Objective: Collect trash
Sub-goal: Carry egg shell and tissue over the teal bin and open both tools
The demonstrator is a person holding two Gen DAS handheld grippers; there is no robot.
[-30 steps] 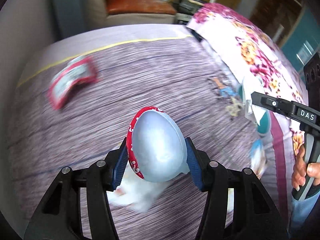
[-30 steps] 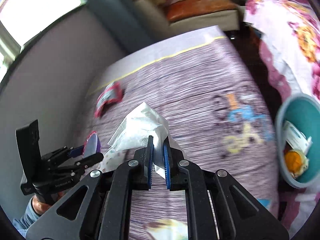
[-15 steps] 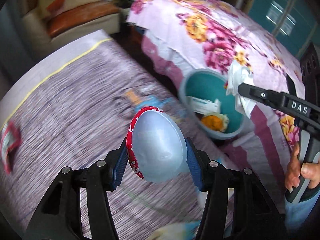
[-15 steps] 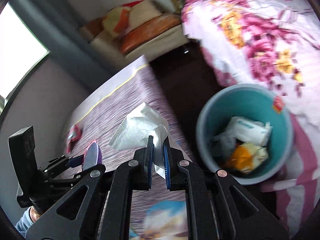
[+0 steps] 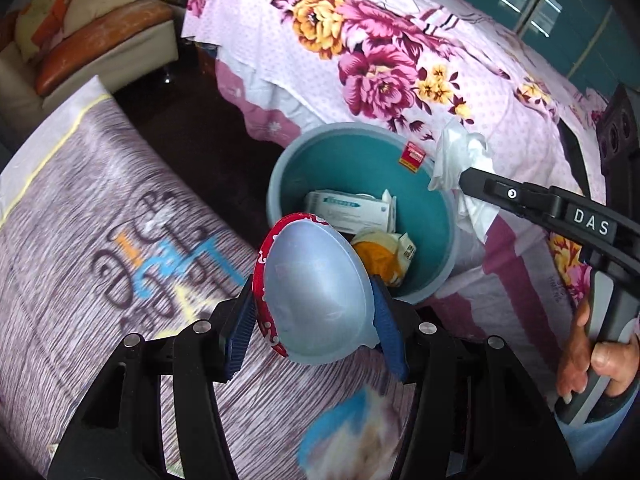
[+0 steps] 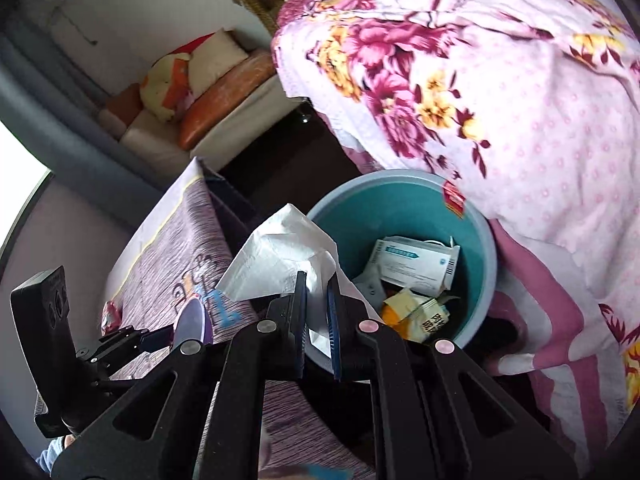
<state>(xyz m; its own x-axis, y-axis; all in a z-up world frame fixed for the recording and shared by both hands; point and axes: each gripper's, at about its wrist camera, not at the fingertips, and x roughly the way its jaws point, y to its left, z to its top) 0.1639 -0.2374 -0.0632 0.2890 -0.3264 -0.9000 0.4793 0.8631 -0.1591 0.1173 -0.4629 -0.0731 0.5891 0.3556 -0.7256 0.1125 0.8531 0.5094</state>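
Paper bowl [image 5: 316,292] clamped in left tool [image 5: 314,316], tissue [image 6: 280,256] in right tool [image 6: 318,312], both near bin [image 5: 280,184] rim.

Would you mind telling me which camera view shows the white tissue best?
The right wrist view: the white tissue fills mid-frame, pinched in the right claw. The left wrist view shows it smaller, side-on, hanging from that claw near the bin.
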